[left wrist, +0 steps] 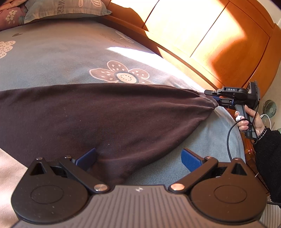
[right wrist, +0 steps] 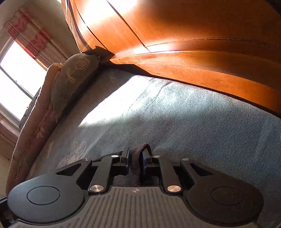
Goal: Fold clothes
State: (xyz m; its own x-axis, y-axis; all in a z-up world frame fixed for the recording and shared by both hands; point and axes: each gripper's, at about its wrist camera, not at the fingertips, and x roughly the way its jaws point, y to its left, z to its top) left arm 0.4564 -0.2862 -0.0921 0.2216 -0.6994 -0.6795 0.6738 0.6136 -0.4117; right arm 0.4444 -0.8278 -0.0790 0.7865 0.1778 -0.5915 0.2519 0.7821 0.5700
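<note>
A dark brown garment [left wrist: 98,119] lies spread across the grey-blue flowered bedsheet [left wrist: 52,57]. My left gripper [left wrist: 138,158] hangs open just above the garment's near edge, its blue pads [left wrist: 190,160] wide apart with cloth under the left one. In the left wrist view, my right gripper [left wrist: 213,98] is shut on the garment's right corner, pulling it to a point near the headboard side. The right wrist view shows my right gripper [right wrist: 136,157] pinching a ribbed brown fold [right wrist: 136,161] between its fingers, low over the bedsheet [right wrist: 193,122].
An orange wooden headboard [left wrist: 219,40] runs along the far right. A grey-blue pillow [left wrist: 65,10] and a pink quilt [left wrist: 10,15] sit at the far left. A person's hand [left wrist: 254,121] in a black sleeve holds the right gripper. A small fan [left wrist: 269,108] stands beyond.
</note>
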